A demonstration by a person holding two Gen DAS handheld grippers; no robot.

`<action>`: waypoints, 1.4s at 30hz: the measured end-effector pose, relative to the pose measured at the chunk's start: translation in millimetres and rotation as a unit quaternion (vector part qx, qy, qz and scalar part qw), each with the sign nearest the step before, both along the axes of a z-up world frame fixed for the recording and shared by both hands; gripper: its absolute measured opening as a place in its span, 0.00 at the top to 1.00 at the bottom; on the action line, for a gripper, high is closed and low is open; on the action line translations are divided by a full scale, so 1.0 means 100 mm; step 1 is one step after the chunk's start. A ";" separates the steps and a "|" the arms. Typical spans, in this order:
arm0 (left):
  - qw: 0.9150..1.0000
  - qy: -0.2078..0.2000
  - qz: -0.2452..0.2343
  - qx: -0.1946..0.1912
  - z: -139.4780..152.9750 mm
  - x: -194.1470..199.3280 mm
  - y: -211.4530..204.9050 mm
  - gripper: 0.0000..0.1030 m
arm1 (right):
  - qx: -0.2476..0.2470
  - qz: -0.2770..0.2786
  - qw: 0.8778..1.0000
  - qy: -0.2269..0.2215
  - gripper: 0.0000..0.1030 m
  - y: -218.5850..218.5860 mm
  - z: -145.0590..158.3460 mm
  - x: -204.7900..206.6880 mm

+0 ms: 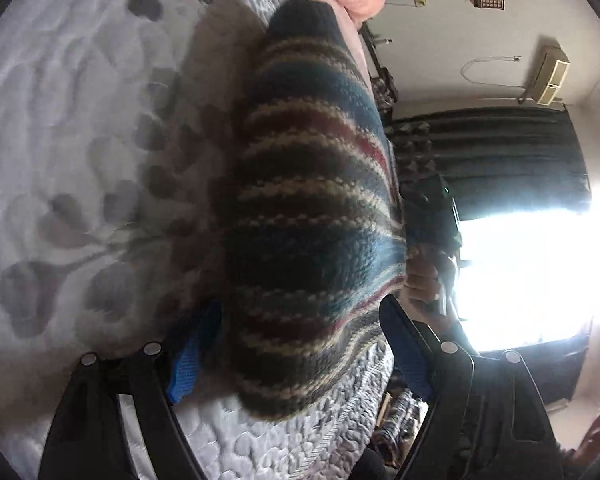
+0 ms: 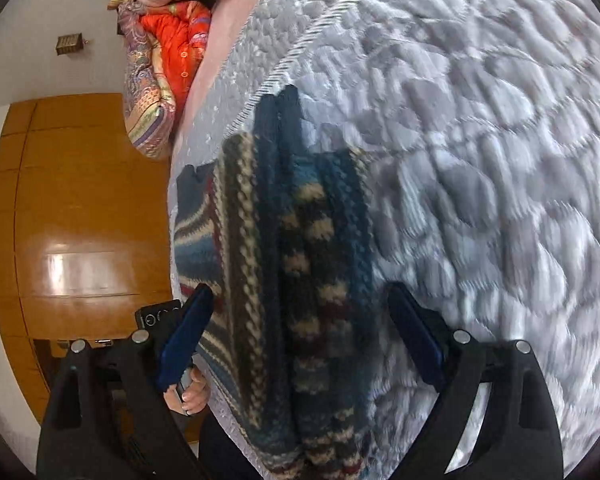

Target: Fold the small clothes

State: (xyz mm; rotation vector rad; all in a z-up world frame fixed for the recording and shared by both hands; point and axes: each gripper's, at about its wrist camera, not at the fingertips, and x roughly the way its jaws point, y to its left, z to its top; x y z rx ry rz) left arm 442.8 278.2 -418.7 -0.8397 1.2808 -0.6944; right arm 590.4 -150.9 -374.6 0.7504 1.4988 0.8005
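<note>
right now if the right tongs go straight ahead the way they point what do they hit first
The striped knit garment. It lies on the quilted bedspread between the open fingers of the right tongs, so they would likely push into the knit first, though depth is unclear.

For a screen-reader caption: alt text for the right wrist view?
A striped knit garment lies folded lengthwise on a grey quilted bedspread, between the open right gripper and its blue-padded fingers. A wooden wardrobe stands at left.
</note>
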 end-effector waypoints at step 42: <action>0.995 -0.020 -0.037 0.090 1.21 -0.79 -0.01 0.71 | 0.059 0.029 0.997 -0.050 0.61 1.40 0.84 -1.12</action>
